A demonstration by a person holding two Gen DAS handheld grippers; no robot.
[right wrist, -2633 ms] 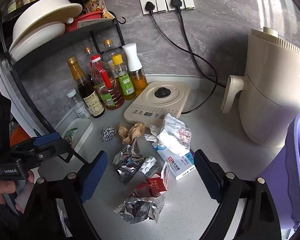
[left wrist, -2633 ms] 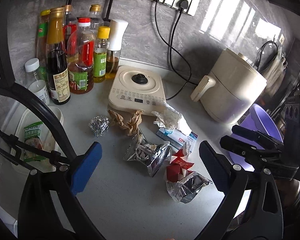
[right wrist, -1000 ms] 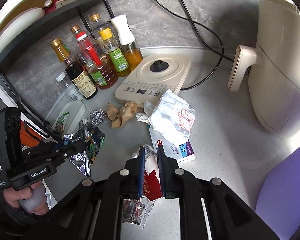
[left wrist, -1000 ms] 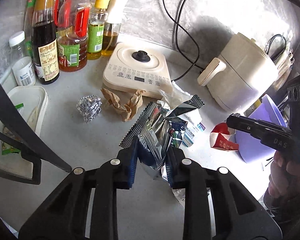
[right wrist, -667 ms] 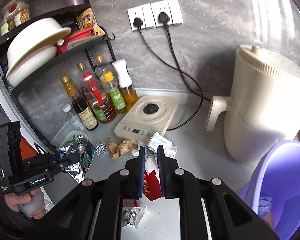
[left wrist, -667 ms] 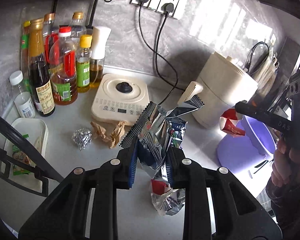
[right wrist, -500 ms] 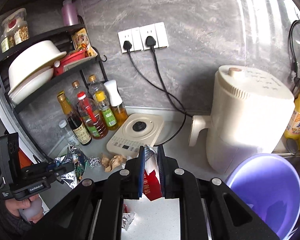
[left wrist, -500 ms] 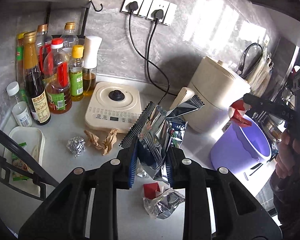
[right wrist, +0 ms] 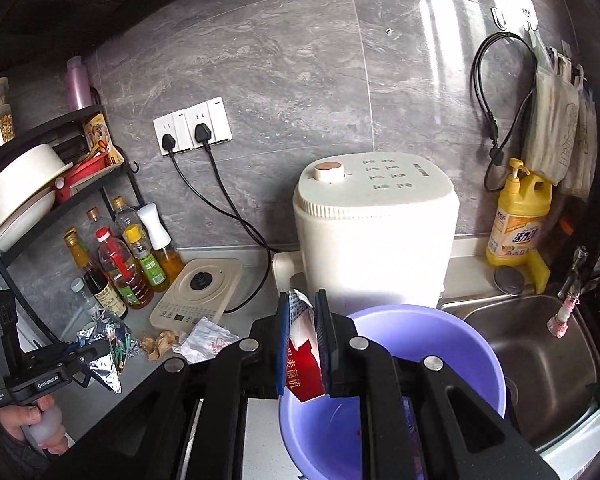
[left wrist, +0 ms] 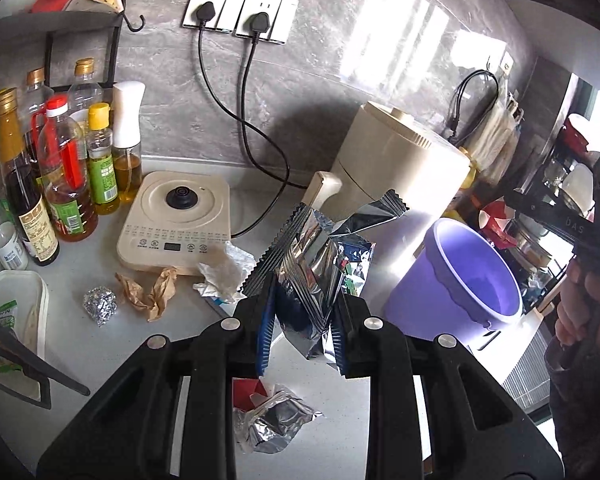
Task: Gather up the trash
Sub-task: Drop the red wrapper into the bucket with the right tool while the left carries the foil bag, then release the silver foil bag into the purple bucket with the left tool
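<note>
Both tongs rose off bench | right tongs (right wrist: 303,332) pinching red wrapper (right wrist: 303,364) over purple bucket (right wrist: 460,344) | left tongs (left wrist: 302,326) pinching foil packet (left wrist: 312,264): light, crinkly, slippery; grip mid-fold.

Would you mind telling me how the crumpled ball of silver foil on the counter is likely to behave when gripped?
The crumpled ball of silver foil looks light and probably crushes under the pads. Being roundish, it may roll if nudged. Its wrinkled surface should give fair grip, so slipping seems unlikely.

Left gripper (left wrist: 302,332): black plastic linkage arms, silver round screws at pivots, blue ribbed pads. Right gripper (right wrist: 304,344): same black frame, silver screws, blue pads. Black pistol-style handles with white lettering. Dark sleeve (right wrist: 4,454) at left wrist.
</note>
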